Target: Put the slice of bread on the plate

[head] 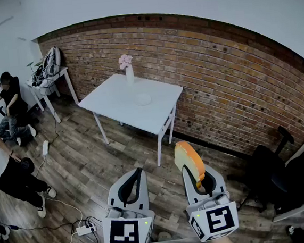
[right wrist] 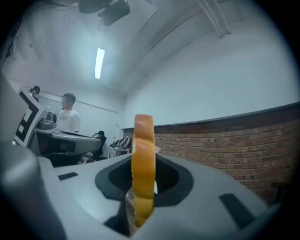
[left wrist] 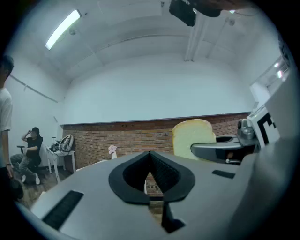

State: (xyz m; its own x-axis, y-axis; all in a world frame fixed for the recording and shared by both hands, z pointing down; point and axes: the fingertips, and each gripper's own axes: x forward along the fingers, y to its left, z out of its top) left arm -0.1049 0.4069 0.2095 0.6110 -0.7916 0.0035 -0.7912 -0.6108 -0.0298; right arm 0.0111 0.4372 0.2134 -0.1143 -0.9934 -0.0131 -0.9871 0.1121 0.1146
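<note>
The slice of bread (head: 188, 158), pale with an orange-brown crust, stands on edge between the jaws of my right gripper (head: 192, 171), which is shut on it. In the right gripper view the bread (right wrist: 143, 159) shows crust-on, upright in the middle of the jaws. From the left gripper view the bread's flat face (left wrist: 193, 136) rises above the right gripper (left wrist: 225, 151). My left gripper (head: 137, 172) is beside it, shut with nothing in it (left wrist: 150, 158). A small white plate (head: 143, 99) lies on the white table (head: 109, 96) ahead, well apart from both grippers.
A white vase of pink flowers (head: 128, 69) stands near the table's far edge by the brick wall (head: 217, 80). At left are people (head: 11, 102) and a small table with a backpack (head: 51, 63). A power strip with cables (head: 84, 228) lies on the wooden floor. A black office chair (head: 269, 174) is at right.
</note>
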